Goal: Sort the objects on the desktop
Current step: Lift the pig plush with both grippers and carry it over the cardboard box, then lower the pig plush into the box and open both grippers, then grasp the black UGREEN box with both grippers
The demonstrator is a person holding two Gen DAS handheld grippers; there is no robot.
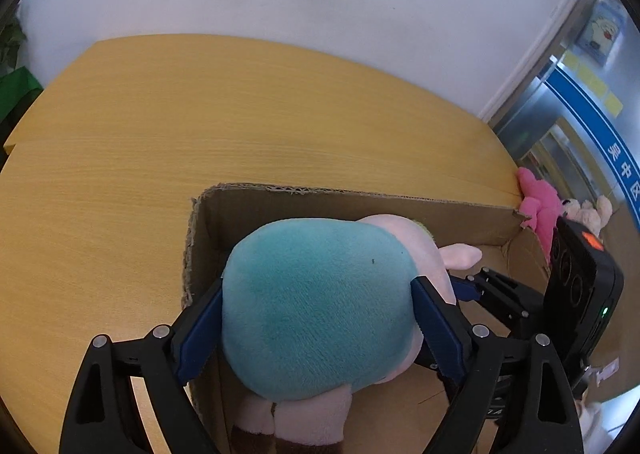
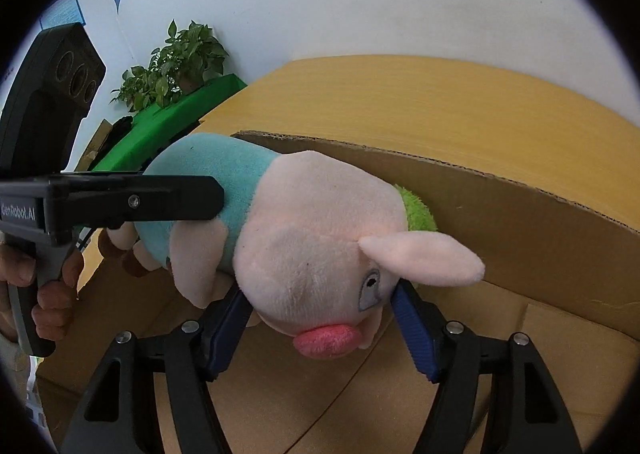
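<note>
Clamping plush pig (image 1: 316, 306) w/ both grippers, left (image 1: 318, 318) on body, right (image 2: 320, 318) on head, over box (image 1: 360, 202).

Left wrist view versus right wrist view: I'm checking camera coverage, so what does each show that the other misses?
Only the left wrist view shows the left gripper clamping the teal body, plus pink plush toys beyond the box. Only the right wrist view shows the pig's face, the right gripper at its head, and a potted plant. Both show the plush pig, cardboard box and wooden table.

Office-like room, wooden desk (image 1: 160, 142), wall posters (image 1: 602, 32), potted plant (image 2: 176, 62)
</note>
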